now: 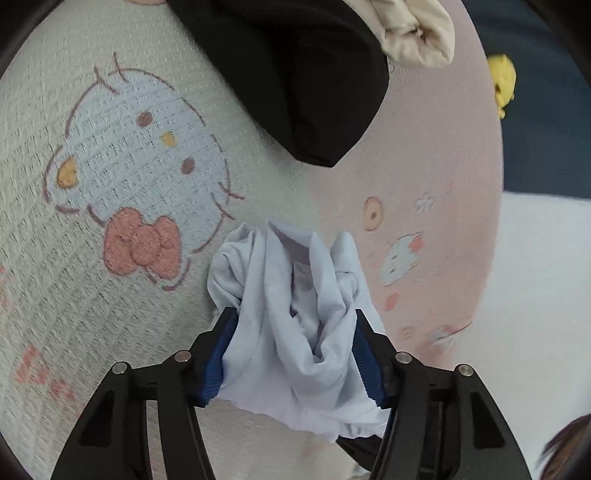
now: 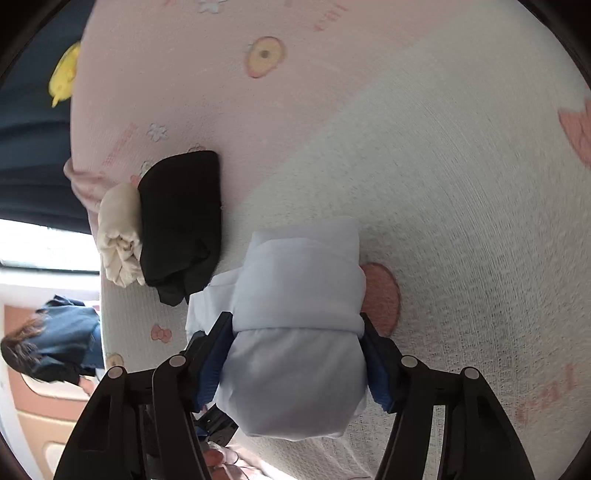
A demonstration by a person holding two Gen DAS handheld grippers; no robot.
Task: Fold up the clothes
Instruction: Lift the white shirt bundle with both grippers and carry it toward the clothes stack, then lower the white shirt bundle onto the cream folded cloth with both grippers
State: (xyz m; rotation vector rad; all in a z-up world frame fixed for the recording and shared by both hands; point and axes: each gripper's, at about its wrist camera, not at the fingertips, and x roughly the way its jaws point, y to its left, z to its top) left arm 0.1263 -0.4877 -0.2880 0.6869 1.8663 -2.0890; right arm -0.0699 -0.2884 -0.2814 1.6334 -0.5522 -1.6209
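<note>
Left wrist view: the left tool (image 1: 295, 354) has its two blue pads pressed in on a bunched end of a pale blue garment (image 1: 291, 314), the cloth gathered in deep soft creases between them and spilling out ahead and below. It looks light, limp and a bit slick, so I judge it will sag and slide wherever it is not pinched; the hold is on crumpled layers, not on a clean hem. Ahead lies a cat-print blanket (image 1: 122, 192), white weave on one side, pink on the other. A black folded piece (image 1: 310, 81) sits farther off with a cream roll (image 1: 413, 33) touching it. The blanket's pink edge curves away at the right, with dark cloth and a yellow toy (image 1: 501, 83) beyond

Right wrist view: the right tool (image 2: 297, 354) grips the same garment (image 2: 299, 295) across a smooth, rolled-up bundle, its pads squeezing the sides where a fold band wraps it. Here the cloth is thick with layers and should hold its shape better. The black piece (image 2: 181, 218) lies just beside the bundle's far corner, the cream roll (image 2: 120, 236) against it, both near the blanket's (image 2: 461, 184) edge. Open blanket spreads wide to the right and ahead; the left is crowded and close to the drop. A person (image 2: 55, 343) stands beyond that edge
</note>
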